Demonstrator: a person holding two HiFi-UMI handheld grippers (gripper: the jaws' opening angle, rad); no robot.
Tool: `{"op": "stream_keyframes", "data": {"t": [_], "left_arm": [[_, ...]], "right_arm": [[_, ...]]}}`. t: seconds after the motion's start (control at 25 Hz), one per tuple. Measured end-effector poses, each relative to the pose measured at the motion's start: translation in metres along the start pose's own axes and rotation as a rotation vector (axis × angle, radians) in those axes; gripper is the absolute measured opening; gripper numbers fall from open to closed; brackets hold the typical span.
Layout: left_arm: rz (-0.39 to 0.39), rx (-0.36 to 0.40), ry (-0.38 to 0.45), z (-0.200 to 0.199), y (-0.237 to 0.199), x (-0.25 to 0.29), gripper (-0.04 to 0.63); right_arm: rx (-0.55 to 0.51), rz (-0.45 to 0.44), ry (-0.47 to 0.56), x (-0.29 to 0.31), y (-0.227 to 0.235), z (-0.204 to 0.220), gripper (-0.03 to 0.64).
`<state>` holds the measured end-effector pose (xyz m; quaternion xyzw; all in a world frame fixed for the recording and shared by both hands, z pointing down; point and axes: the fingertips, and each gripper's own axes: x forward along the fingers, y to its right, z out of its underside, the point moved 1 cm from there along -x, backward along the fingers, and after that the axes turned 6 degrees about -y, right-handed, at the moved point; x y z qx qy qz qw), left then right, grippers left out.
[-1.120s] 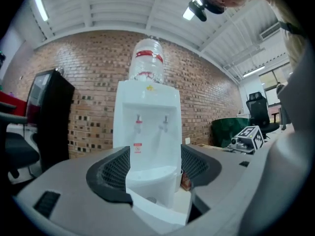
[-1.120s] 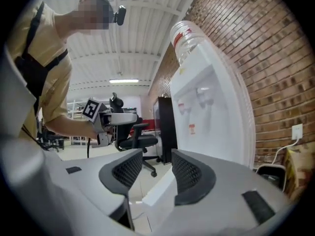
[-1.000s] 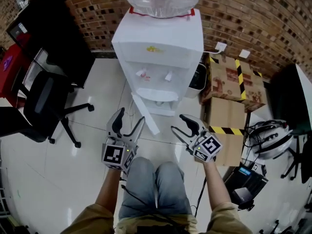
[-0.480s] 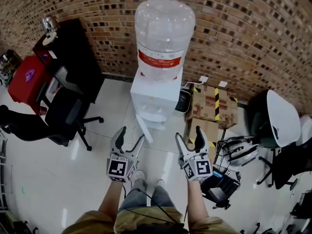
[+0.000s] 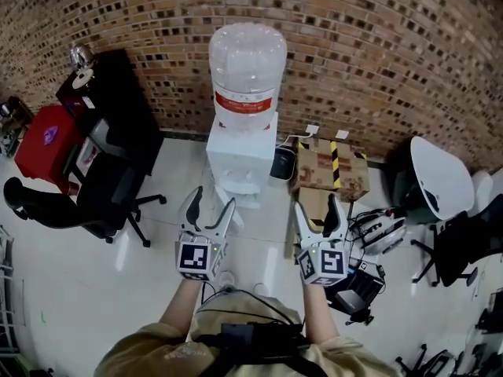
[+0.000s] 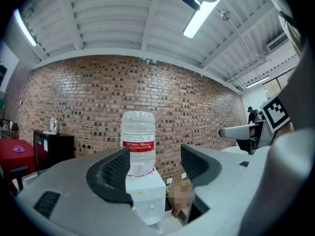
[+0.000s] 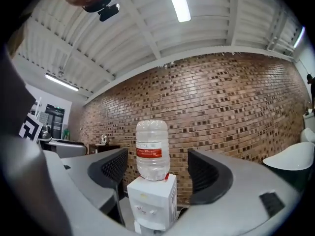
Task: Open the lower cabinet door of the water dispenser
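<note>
The white water dispenser [image 5: 240, 159] stands against the brick wall with a clear bottle [image 5: 246, 65] on top. Its lower door [image 5: 238, 212] hangs swung out toward me, partly hidden behind my left gripper [image 5: 212, 199]. Both grippers are held level in the air, well short of the dispenser. The left one is open and empty, with the dispenser [image 6: 145, 193] far off between its jaws. My right gripper [image 5: 317, 204] has just been opening and stands wide with nothing in it. It frames the dispenser [image 7: 153, 200] and bottle [image 7: 152, 151] from a distance.
A black office chair [image 5: 102, 191], a black cabinet [image 5: 110, 100] and a red stand [image 5: 47, 140] are left of the dispenser. Taped cardboard boxes [image 5: 330, 167] sit to its right. Further right are cables, a white helmet-like object [image 5: 381, 230] and a white chair [image 5: 440, 179].
The person has risen from a crouch. Both grippers came up and back from the dispenser, which now looks smaller and farther. The right gripper has swung round from pointing left to straight ahead.
</note>
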<state>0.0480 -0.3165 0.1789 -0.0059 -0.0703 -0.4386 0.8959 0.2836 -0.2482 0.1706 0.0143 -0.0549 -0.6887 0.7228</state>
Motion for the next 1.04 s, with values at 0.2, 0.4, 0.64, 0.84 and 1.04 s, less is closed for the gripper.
{"op": "stream_keyframes", "data": {"t": [0.2,0.4,0.64,0.84,1.04], "left_arm": [[0.057,0.013,0.0,-0.006,0.016,-0.001,0.316],[0.058,0.0,0.012,-0.004,0.011,0.001,0.315],[0.054,-0.008,0.023,-0.005,0.008,-0.001,0.316],[0.059,-0.019,0.025,-0.002,0.009,-0.004,0.315],[0.07,-0.017,0.017,0.003,0.01,-0.004,0.314]], "right_arm": [[0.02,-0.016,-0.004,-0.005,-0.014,0.004,0.403],[-0.022,-0.027,0.034,0.0,-0.025,-0.009,0.402],[-0.031,-0.025,0.034,-0.001,-0.026,-0.01,0.402],[-0.038,-0.035,0.029,-0.003,-0.028,-0.007,0.403],[-0.046,-0.063,0.023,-0.001,-0.034,-0.004,0.402]]}}
